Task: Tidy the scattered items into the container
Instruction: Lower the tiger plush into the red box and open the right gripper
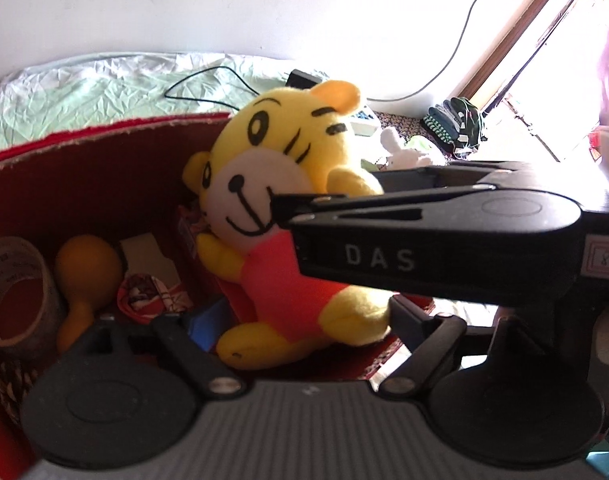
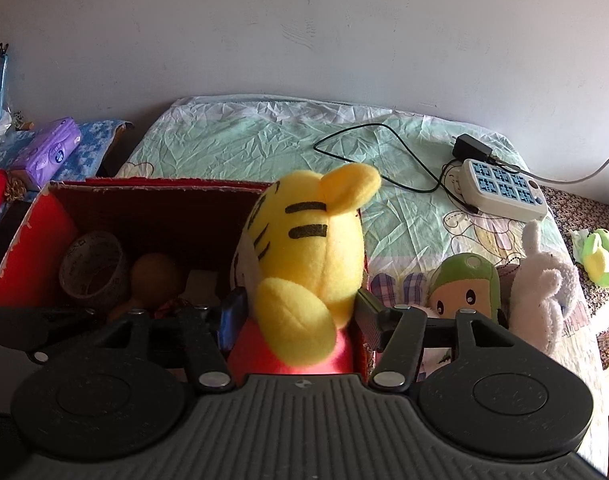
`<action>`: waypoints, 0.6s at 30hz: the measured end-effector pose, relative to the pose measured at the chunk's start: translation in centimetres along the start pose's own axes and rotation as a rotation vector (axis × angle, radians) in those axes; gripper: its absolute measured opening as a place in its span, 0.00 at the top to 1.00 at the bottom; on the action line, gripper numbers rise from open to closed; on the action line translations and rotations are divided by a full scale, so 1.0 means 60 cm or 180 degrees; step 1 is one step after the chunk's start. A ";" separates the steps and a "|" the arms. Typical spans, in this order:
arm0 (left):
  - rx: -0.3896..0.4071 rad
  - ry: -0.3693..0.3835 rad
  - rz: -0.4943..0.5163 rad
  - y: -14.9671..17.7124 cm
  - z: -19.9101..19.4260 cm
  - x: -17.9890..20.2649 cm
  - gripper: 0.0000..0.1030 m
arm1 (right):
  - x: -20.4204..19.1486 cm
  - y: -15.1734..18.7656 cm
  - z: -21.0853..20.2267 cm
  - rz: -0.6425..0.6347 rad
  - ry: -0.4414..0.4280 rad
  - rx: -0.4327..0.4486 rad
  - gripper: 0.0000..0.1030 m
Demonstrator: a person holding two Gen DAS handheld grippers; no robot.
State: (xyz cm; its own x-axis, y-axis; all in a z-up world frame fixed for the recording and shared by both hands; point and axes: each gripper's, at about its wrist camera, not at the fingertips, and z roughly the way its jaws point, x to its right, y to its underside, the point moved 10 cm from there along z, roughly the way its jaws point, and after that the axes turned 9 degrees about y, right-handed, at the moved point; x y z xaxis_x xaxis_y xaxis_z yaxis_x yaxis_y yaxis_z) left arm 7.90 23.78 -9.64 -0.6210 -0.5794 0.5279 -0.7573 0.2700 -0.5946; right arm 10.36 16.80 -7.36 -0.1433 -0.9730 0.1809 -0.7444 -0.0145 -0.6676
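Note:
A yellow tiger plush (image 2: 304,248) in a red shirt sits between my right gripper's fingers (image 2: 298,320), which are shut on its body above the right edge of the red cardboard box (image 2: 36,216). In the left wrist view the tiger plush (image 1: 280,216) faces me over the box wall (image 1: 104,168), and the right gripper (image 1: 304,216) reaches in from the right. My left gripper (image 1: 288,316) is open, its fingers standing either side of the plush without pressing it. The box holds a tape roll (image 2: 94,268), a brown gourd-shaped toy (image 2: 154,280) and small packets (image 1: 148,296).
On the green sheet (image 2: 264,140) right of the box lie a green-hooded doll (image 2: 464,284), a white bunny plush (image 2: 540,288), a small green toy (image 2: 600,256), a power strip (image 2: 504,188) and a charger cable (image 2: 368,152). A tissue pack (image 2: 48,152) sits at left.

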 end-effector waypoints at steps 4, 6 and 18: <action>0.0064 0.0035 0.0082 -0.012 -0.008 0.018 0.15 | 0.031 -0.024 -0.041 0.0079 0.0206 0.0378 0.25; 0.0110 0.0056 0.0146 -0.017 -0.015 0.029 0.15 | 0.046 -0.029 -0.055 0.0266 0.0073 0.0414 0.25; 0.0227 -0.0045 0.0204 -0.047 -0.009 0.071 0.15 | 0.135 0.011 -0.054 0.0874 -0.0161 0.0232 0.57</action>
State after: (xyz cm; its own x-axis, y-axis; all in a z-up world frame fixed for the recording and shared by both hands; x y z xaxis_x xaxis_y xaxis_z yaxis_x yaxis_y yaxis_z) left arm 7.29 21.00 -5.39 -0.6645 -0.5735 0.4791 -0.6995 0.2518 -0.6688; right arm 6.58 9.66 -4.01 -0.2990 -0.9530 -0.0487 -0.6332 0.2363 -0.7370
